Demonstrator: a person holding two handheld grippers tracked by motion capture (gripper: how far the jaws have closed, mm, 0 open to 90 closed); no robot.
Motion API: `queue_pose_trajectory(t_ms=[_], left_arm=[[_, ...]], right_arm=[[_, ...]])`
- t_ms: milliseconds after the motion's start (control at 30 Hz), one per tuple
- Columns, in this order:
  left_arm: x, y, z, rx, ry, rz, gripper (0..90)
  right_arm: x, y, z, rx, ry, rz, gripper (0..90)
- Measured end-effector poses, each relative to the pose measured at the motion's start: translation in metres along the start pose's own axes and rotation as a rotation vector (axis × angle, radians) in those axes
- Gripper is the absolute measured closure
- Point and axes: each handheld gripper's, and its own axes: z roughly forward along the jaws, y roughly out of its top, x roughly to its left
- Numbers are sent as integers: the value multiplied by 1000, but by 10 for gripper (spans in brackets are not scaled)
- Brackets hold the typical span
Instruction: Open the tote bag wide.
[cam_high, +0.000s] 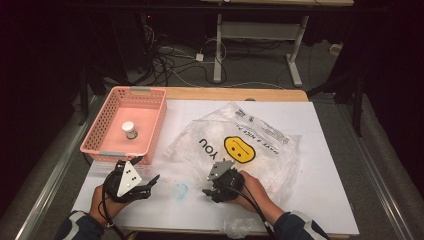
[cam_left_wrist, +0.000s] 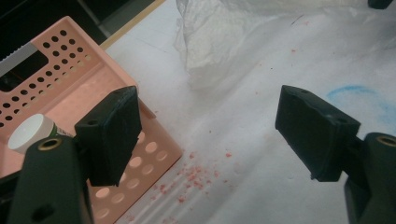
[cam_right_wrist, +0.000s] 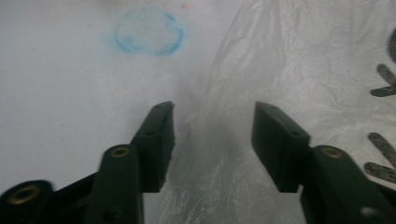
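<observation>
A clear plastic bag (cam_high: 250, 135) printed with a yellow face and black letters lies crumpled on the white sheet (cam_high: 310, 165). My right gripper (cam_high: 207, 191) is at the bag's near left edge. In the right gripper view its jaws (cam_right_wrist: 212, 135) stand apart around a raised fold of the bag (cam_right_wrist: 280, 56), and the pads do not visibly press it. My left gripper (cam_high: 150, 182) rests near the front left, open with nothing between its jaws (cam_left_wrist: 208, 126). It points toward the corner of the pink basket (cam_left_wrist: 70, 74).
The pink perforated basket (cam_high: 100, 127) stands at the left and holds a small white-capped bottle (cam_high: 129, 130) (cam_left_wrist: 30, 133). A blue ring mark (cam_high: 180, 190) (cam_right_wrist: 148, 31) lies between the grippers. A scrap of clear plastic (cam_high: 237, 227) sits at the front edge. Red specks dot the sheet.
</observation>
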Motion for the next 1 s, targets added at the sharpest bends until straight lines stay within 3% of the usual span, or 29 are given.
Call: queue_pose_trajectory(t_ms=[33, 67, 133, 233, 300, 367, 400, 500, 667, 767, 833, 1000], left_arm=[[0, 0, 0, 0, -1, 0, 221], [0, -1, 0, 0, -1, 1, 221], [0, -1, -1, 4, -2, 4, 221], [0, -1, 0, 7, -1, 4, 221], [0, -1, 0, 10, -1, 6, 221], [0, 0, -1, 7, 3, 3, 221], [0, 0, -1, 5, 3, 0, 221], [2, 1, -1, 6, 4, -2, 221], [5, 4, 0, 3, 13, -9, 220], [9, 8, 0, -7, 19, -39, 221], [11, 10, -1, -18, 14, -62, 221], [16, 13, -3, -26, 31, -66, 221]], right_arm=[[0, 0, 0, 0, 0, 0, 566], [-3, -2, 5, -5, 21, 24, 640], [-6, -2, 5, -10, 18, 40, 729], [-7, -3, 4, -16, 13, 52, 810], [-8, -4, 4, -18, 4, 50, 847], [-9, -3, 0, -26, -36, 54, 893], [-11, -3, -4, -64, -51, 64, 900], [-15, -2, -9, -89, -77, 74, 900], [-38, 0, -23, -146, -157, 126, 900], [-51, 7, -32, -187, -209, 140, 900], [-60, 14, -42, -238, -226, 163, 900], [-67, 21, -61, -287, -245, 169, 900]])
